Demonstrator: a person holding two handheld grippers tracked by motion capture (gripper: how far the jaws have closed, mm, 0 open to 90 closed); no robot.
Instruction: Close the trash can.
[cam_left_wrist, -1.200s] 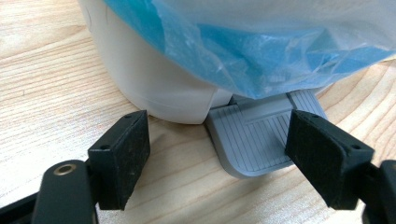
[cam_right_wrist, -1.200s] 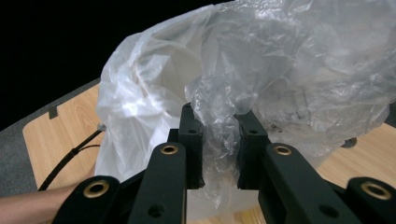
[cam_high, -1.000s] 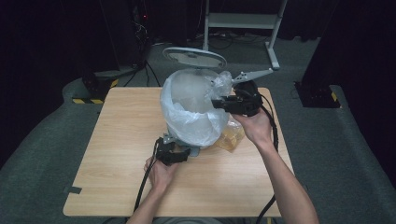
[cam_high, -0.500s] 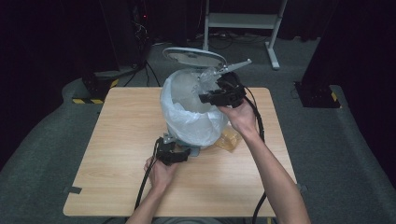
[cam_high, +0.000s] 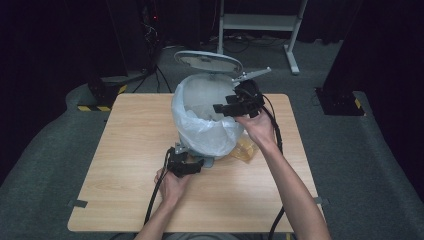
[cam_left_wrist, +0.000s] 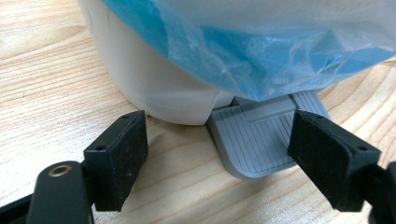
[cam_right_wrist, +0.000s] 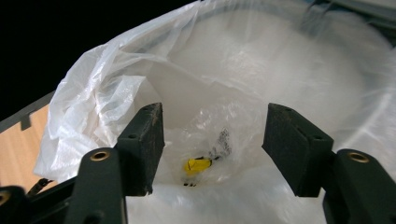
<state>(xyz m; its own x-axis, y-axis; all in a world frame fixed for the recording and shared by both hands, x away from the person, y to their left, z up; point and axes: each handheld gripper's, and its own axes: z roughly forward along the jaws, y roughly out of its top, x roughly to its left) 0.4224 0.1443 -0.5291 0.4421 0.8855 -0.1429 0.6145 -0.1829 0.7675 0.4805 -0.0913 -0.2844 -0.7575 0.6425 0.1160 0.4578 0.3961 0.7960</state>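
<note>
Nearest the person, the left gripper is sitting low on the table, jaws parted and empty, straddling the grey pedal at the bin's 6 o'clock. Farther out, the right arm is reaching forward, right gripper hanging over the bag-lined rim at 3 o'clock; its jaws have just been opening, nothing between them, with a small yellow-marked wrapper lying inside.

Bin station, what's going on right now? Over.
Left gripper at the bin's pedal, jaws apart. Right gripper over the open bin, jaws just opened, empty. Small wrapper lies in the liner. Nothing blocking.
</note>
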